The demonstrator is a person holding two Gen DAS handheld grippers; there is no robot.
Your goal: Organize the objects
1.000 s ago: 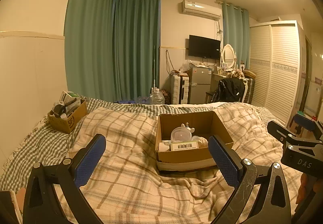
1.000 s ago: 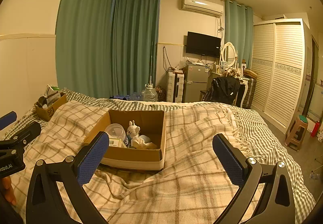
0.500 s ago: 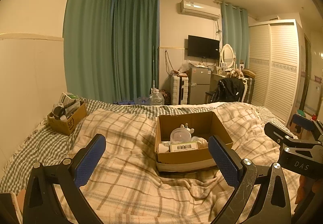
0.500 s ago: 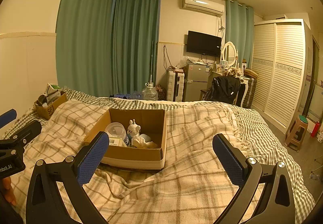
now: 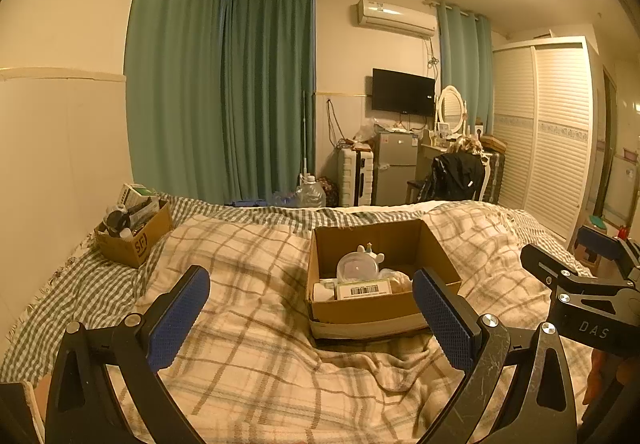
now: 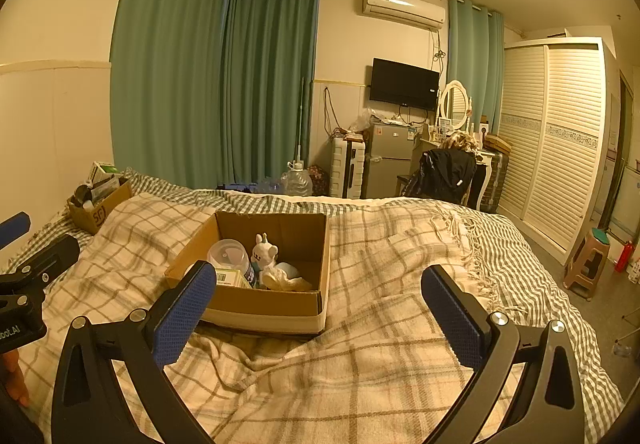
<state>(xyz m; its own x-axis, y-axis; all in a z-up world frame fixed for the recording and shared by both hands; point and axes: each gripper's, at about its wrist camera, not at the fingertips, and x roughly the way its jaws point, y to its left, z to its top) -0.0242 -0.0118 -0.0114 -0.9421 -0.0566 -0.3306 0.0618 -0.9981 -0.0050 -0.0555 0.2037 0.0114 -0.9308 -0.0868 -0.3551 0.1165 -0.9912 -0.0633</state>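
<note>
An open cardboard box [image 5: 436,244] sits on the plaid blanket in the middle of the bed; it also shows in the right wrist view [image 6: 304,232]. Inside are a clear round container [image 5: 356,268], a white toy figure [image 6: 264,252], a small labelled box [image 5: 363,289] and a pale crumpled item [image 6: 286,280]. My left gripper [image 5: 310,308] is open and empty, held above the blanket just short of the box. My right gripper [image 6: 320,306] is open and empty, to the right of the box.
A smaller cardboard box [image 5: 136,240] full of items stands at the bed's far left by the wall. Beyond the bed are a water jug [image 5: 310,194], a fridge [image 5: 394,168], a chair with a black jacket [image 5: 456,174] and a wardrobe [image 5: 548,132]. A stool [image 6: 588,260] stands right of the bed.
Both views have shifted very slightly; the box sits a touch higher in frame. Both grippers stay open and empty.
</note>
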